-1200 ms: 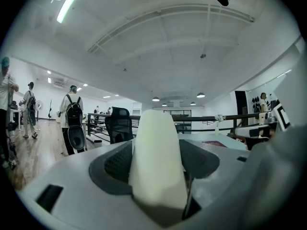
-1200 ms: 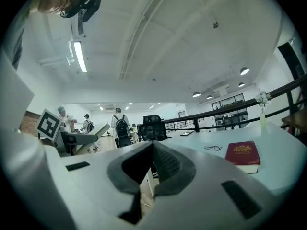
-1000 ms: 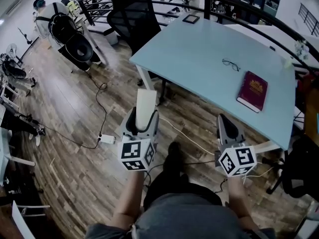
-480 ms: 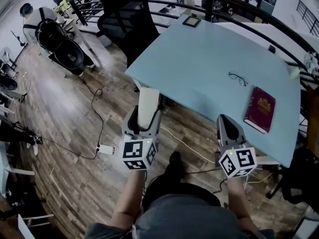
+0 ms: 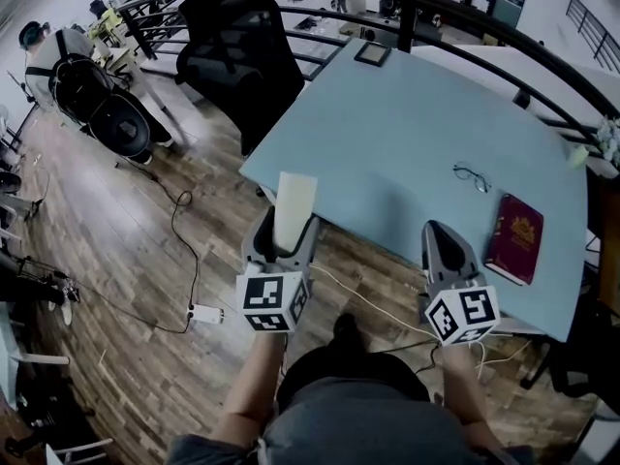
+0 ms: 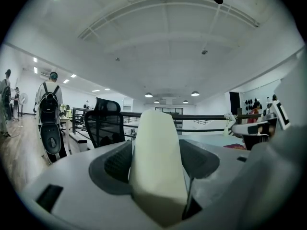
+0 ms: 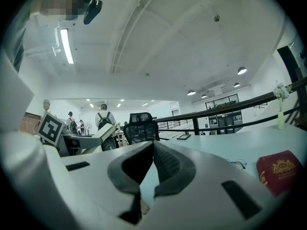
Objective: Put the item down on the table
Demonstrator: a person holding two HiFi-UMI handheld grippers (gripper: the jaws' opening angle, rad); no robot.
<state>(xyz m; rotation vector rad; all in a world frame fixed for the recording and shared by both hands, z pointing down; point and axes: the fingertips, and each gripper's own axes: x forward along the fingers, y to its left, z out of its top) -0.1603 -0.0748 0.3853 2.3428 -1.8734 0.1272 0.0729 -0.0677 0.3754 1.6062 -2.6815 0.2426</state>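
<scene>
As left gripper (image 5: 282,231) points forward at table (image 5: 387,134), jaws clamping pale block (image 5: 294,198), right gripper (image 5: 439,232) jaws closed, empty.

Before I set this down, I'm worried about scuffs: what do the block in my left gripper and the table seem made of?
The block: cream, matte, rounded edges, held in the left gripper; looks like foam or soft plastic, cannot tell which. The table: pale blue, smooth top with faint sheen, probably laminate or painted board.
</scene>
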